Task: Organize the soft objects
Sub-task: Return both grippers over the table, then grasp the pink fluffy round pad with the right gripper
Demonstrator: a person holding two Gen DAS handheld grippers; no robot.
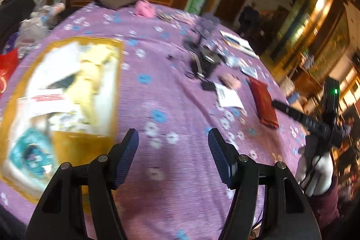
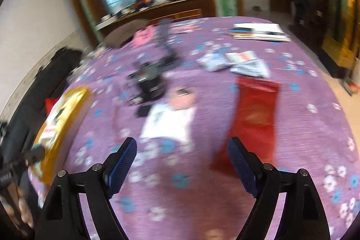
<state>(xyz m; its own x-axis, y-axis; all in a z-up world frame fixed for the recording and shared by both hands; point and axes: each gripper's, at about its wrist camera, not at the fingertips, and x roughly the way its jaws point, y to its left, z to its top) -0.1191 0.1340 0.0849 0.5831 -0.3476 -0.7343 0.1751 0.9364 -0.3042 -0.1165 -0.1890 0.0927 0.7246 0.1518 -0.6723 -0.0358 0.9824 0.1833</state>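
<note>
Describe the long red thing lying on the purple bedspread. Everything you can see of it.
The red item is a long, flat rectangle, deep red, that looks like folded cloth or a soft pouch; blur hides the weave. A faint golden round emblem shows near its middle in the right wrist view. It lies flat on the purple flowered bedspread, its far end beside some pale blue-and-white packets. Its near end lies beyond the open right gripper, untouched. The left wrist view shows it too, a white paper sheet alongside.

Left tongs (image 1: 173,138) and right tongs (image 2: 182,147) both tilted downward, jaws apart, nothing between them.
</note>
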